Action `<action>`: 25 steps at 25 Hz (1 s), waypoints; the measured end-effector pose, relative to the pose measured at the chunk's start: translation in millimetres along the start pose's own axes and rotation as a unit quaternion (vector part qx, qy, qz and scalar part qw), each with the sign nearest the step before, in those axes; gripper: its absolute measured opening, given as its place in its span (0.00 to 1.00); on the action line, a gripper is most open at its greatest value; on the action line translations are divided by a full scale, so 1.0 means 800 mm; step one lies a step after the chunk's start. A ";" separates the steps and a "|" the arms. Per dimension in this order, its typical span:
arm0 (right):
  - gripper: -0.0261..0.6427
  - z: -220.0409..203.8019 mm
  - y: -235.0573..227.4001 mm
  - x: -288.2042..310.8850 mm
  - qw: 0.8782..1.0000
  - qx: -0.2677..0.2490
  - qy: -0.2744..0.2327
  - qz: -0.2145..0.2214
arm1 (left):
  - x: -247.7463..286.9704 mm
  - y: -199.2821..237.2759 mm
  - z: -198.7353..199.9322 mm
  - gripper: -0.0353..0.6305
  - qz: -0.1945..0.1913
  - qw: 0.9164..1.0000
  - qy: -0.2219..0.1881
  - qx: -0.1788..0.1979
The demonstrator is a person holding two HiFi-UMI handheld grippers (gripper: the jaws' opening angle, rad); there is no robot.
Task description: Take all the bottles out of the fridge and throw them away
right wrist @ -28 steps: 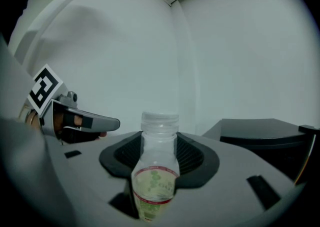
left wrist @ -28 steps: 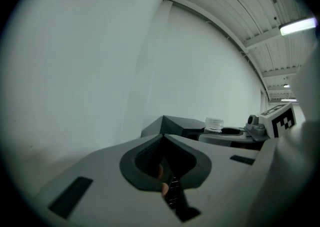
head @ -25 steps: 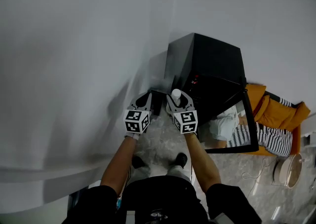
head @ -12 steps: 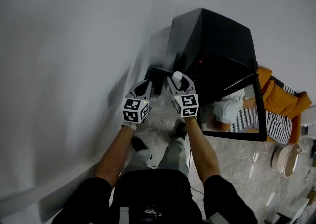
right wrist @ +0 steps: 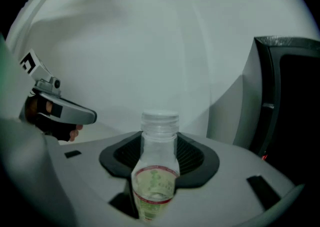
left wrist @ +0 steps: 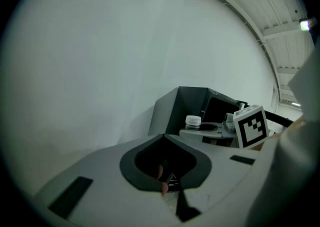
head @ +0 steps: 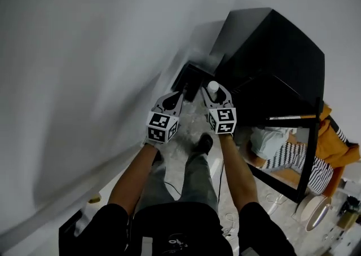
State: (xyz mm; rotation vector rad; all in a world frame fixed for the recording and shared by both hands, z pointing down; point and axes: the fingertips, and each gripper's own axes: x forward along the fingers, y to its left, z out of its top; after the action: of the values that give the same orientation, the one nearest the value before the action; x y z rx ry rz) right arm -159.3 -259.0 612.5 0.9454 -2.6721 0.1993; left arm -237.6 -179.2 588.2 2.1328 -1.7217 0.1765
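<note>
- Both grippers have come down since the earlier frames. The dark box (head: 192, 78) by the wall, probably the bin, now lies just past their tips.
- The right gripper (head: 217, 95) is clamped on the bottle (right wrist: 156, 171). Its pads press the clear sides, and the bottle stands upright between the jaws with its white cap above them.
- The left gripper (head: 172, 100) rides just left of the right one, about level with it. Its jaws are together and carry nothing.
- The fridge (head: 279, 52) stands ahead and to the right of the right gripper. Its door (head: 282, 150) hangs open behind and to the right of that hand. The fridge's inside is hidden, so any bottles left there cannot be counted.
- Risk: the box looks narrow and sits tight against the wall. If the jaws open before the bottle is squarely over it, the bottle would likely strike the rim and roll off across the floor.
- Risk: the plastic is smooth and only the two pads hold it. A quick tilt of the wrist could let the bottle slide or swing out early.
- Risk: the left gripper is close beside the right, so it could knock the bottle or block the drop.
- Risk: the open door behind the right arm could catch the elbow on the way back.
- Writing: the bottle's label shows a red band and green print, too blurred to read. The cubes carry only black-and-white square markers, and no brand shows on the fridge.
</note>
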 end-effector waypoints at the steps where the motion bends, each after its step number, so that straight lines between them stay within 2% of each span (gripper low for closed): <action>1: 0.34 -0.010 -0.004 0.010 1.000 0.001 0.004 0.003 | 0.007 0.005 -0.010 0.06 0.003 1.000 0.001 -0.005; 8: 0.34 -0.092 -0.017 0.077 1.000 0.006 0.018 0.018 | 0.047 0.036 -0.082 0.06 0.018 0.999 0.011 -0.031; 15: 0.34 -0.222 -0.028 0.162 1.000 0.010 0.015 0.019 | 0.101 0.070 -0.206 0.06 0.020 0.999 0.023 -0.028; 20: 0.34 -0.300 -0.037 0.232 0.999 0.011 0.018 0.029 | 0.114 0.094 -0.269 0.06 0.053 0.998 0.029 -0.022; 25: 0.34 -0.366 -0.053 0.283 0.999 0.011 0.041 0.033 | 0.133 0.120 -0.295 0.06 0.083 0.996 0.022 -0.030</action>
State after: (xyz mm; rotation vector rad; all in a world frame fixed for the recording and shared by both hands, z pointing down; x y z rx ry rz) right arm -231.8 -359.2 964.3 0.8388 -2.6328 0.2771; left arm -270.2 -203.3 861.1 1.9292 -1.8545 0.2134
